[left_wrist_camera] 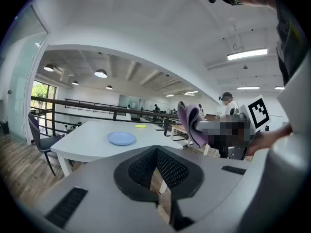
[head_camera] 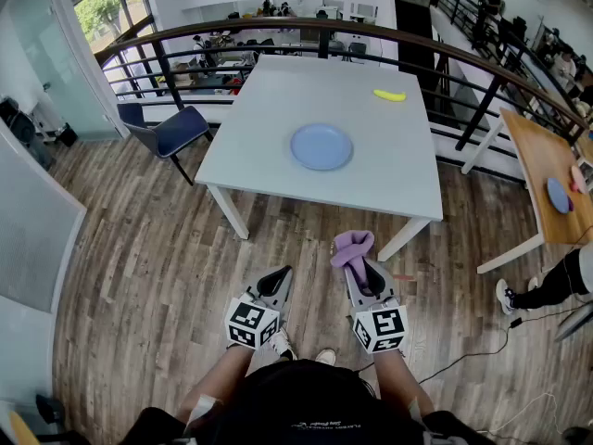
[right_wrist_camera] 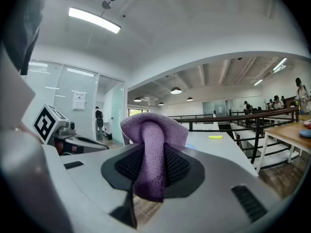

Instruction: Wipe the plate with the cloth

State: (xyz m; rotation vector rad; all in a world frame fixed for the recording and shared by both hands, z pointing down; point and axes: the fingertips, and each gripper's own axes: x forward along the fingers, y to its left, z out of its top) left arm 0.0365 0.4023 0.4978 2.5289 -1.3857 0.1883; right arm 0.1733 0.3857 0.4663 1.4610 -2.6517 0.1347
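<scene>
Clamping the cloth (head_camera: 352, 247), the right gripper (head_camera: 358, 269) is hovering short of the table (head_camera: 269, 100), where the plate (head_camera: 321, 146) is sitting; the left gripper (head_camera: 277, 281), jaws together and empty, is hanging alongside.

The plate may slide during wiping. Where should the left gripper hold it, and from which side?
Probably the near-left rim of the plate, coming low from the front edge of the table: it lies flat, so only the rim gives the left gripper purchase.
</scene>
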